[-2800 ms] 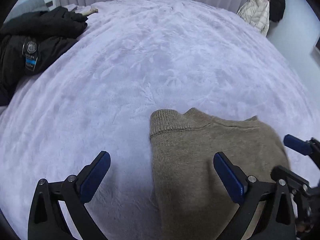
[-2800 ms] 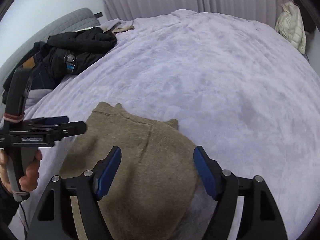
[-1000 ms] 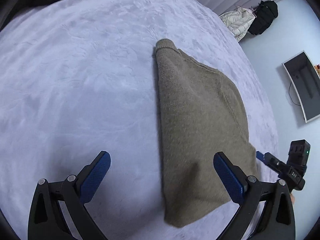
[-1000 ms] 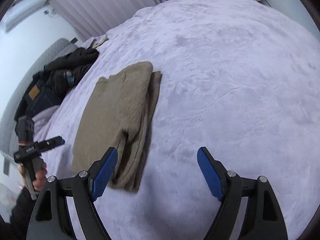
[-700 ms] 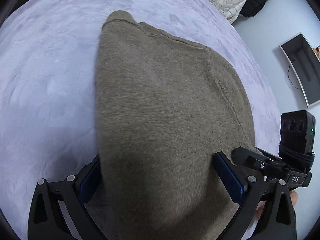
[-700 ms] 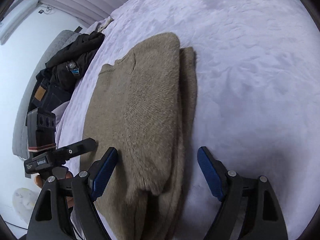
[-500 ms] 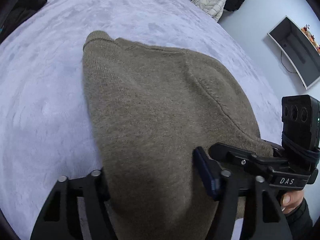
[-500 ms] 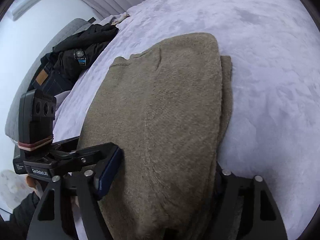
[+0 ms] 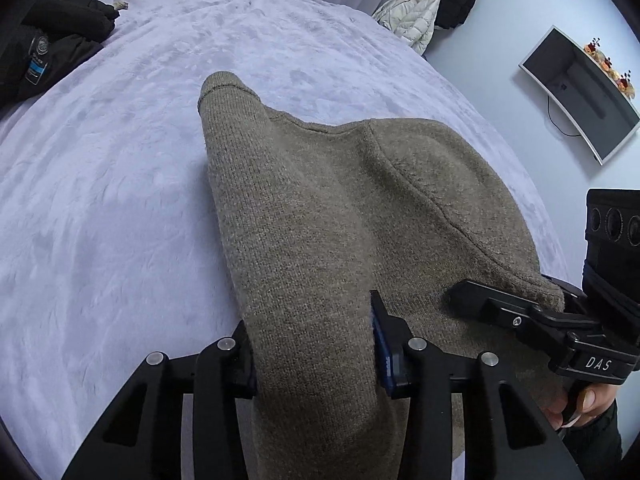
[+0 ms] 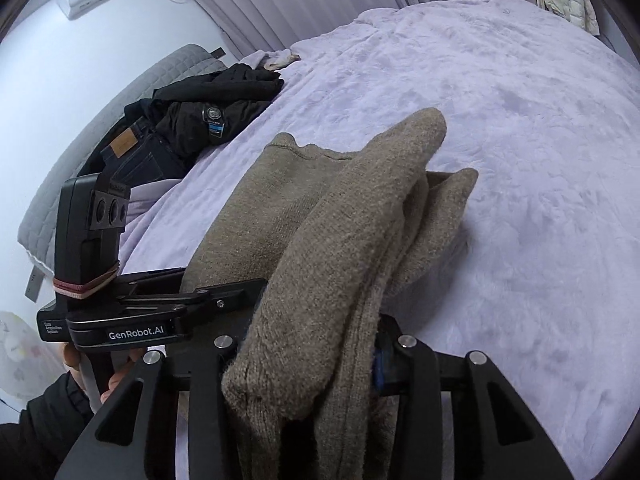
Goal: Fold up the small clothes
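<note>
A folded olive-brown knit sweater (image 9: 344, 216) lies on the lilac bedspread (image 9: 100, 200), its near end raised. My left gripper (image 9: 314, 354) is shut on the sweater's near left corner. My right gripper (image 10: 308, 364) is shut on the near right corner, where the sweater (image 10: 352, 216) bunches in several layers between the fingers. The right gripper also shows in the left wrist view (image 9: 520, 320), at the right. The left gripper shows in the right wrist view (image 10: 168, 304), at the left. The sweater's collar end (image 9: 224, 84) rests on the bed.
A heap of black jackets and jeans (image 10: 200, 116) lies at the bed's left edge by a grey headboard (image 10: 100, 120). A white puffer jacket (image 9: 412, 20) hangs past the far corner. A wall screen (image 9: 580, 92) is to the right.
Both grippers came down over the sweater's near end and shut on its corners. That end has risen off the bed and bunched.
</note>
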{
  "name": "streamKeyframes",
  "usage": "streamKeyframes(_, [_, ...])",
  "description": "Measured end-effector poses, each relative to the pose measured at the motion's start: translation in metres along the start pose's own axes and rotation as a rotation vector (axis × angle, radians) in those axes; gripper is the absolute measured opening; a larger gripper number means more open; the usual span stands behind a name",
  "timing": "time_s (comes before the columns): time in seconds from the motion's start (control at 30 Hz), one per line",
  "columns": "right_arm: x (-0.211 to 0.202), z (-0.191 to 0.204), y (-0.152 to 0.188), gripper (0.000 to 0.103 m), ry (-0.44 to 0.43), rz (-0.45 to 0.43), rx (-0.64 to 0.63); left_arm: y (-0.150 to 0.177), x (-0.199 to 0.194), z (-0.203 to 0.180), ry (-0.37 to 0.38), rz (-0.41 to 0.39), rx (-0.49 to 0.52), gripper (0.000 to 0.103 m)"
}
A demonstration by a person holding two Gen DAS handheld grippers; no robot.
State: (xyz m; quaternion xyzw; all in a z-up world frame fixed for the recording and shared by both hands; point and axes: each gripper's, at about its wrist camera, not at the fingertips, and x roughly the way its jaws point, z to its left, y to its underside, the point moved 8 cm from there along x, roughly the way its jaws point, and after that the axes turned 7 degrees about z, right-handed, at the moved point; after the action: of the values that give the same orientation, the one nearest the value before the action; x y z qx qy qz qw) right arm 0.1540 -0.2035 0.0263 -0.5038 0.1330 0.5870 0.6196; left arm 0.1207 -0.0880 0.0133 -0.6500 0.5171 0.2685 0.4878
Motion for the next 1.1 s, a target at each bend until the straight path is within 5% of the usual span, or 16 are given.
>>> streamKeyframes(0.8, [-0.032, 0.143, 0.143, 0.043, 0.013, 0.004, -0.145, 0.157, -0.088, 0.011, -0.065, -0.069, -0.021, 0.044])
streamKeyframes(1.1, [-0.019, 0.158, 0.174, 0.043, -0.011, 0.022, -0.115, 0.176, -0.092, 0.022, -0.097, -0.079, -0.020, 0.044])
